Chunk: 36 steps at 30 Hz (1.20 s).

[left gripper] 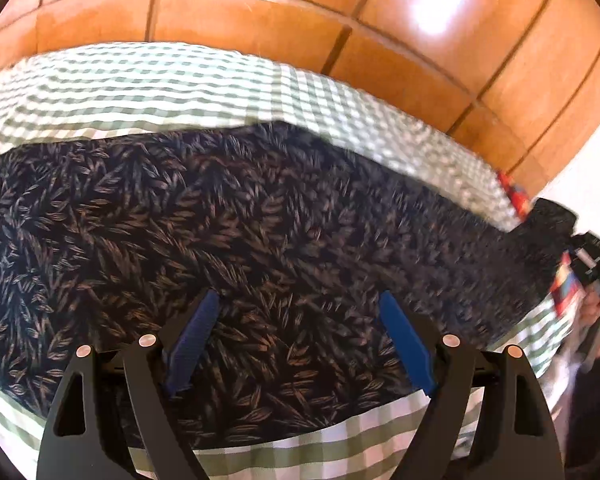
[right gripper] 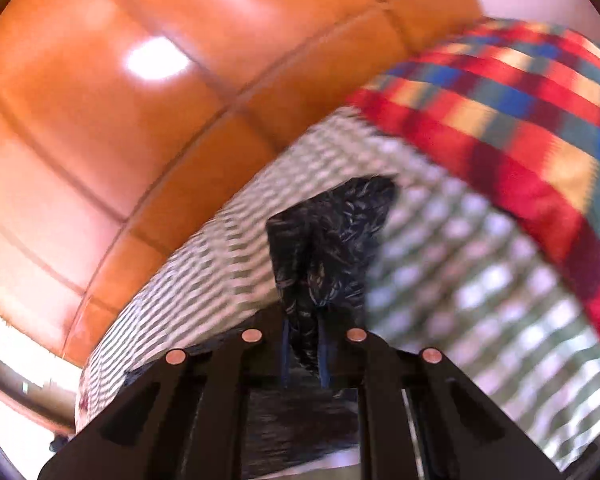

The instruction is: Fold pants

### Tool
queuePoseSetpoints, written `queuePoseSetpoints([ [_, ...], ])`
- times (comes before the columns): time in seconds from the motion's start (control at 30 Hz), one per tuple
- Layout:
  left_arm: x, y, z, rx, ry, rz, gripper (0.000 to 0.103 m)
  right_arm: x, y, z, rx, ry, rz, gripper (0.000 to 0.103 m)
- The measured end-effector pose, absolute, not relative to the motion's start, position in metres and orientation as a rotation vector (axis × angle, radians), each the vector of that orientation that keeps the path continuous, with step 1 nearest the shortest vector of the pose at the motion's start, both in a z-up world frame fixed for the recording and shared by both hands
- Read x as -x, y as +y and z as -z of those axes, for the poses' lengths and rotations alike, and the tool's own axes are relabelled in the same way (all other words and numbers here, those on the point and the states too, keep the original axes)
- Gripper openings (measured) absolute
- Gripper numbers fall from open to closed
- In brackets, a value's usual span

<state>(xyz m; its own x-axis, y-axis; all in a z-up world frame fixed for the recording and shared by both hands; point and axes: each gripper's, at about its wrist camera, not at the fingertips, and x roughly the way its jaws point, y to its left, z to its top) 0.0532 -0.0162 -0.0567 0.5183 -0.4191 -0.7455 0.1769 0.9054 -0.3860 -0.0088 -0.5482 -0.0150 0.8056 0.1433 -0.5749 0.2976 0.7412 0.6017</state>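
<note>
Orange floor tiles ran behind the bed, and a red plaid blanket lay on the green checked sheet to the right. We saw the dark leaf-print pants spread flat on that sheet, long axis running left to right across the left wrist view. Our left gripper hung over them, jaws spread, nothing between. Our right gripper was pinching a bunched end of the pants, frame blurred.
</note>
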Motion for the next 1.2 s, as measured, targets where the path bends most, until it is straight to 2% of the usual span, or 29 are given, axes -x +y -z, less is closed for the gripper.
queuePoseSetpoints([
  [0.23, -0.055, 0.016, 0.048, 0.554, 0.979, 0.487, 0.084, -0.032, -0.437, -0.001, -0.654, 0.663, -0.181, 0.01],
  [0.43, -0.059, 0.018, 0.05, 0.757, 1.035, 0.601, 0.084, -0.05, -0.351, 0.018, -0.557, 0.767, -0.324, 0.01],
  [0.8, -0.091, -0.021, 0.058, 0.864, 1.132, 0.721, 0.084, -0.017, -0.238, 0.061, -0.132, 0.858, -0.458, 0.01],
  [0.83, -0.094, -0.026, 0.06, 0.855, 1.143, 0.721, 0.084, -0.015, -0.237, 0.066, -0.118, 0.866, -0.464, 0.011],
  [0.87, -0.096, -0.032, 0.062, 0.848, 1.159, 0.725, 0.084, -0.013, -0.237, 0.07, -0.123, 0.879, -0.484, 0.018],
  [0.9, -0.098, -0.037, 0.063, 0.842, 1.172, 0.726, 0.084, -0.011, -0.241, 0.072, -0.149, 0.889, -0.501, 0.031],
  [0.97, -0.102, -0.049, 0.064, 0.808, 1.19, 0.732, 0.084, -0.001, -0.25, 0.071, -0.197, 0.882, -0.532, 0.044],
  [1.17, -0.117, -0.077, 0.073, 0.716, 1.243, 0.687, 0.079, 0.03, -0.304, 0.052, -0.258, 0.847, -0.479, 0.044],
  [1.2, -0.119, -0.081, 0.077, 0.702, 1.254, 0.681, 0.075, 0.037, -0.315, 0.047, -0.276, 0.84, -0.456, 0.044],
])
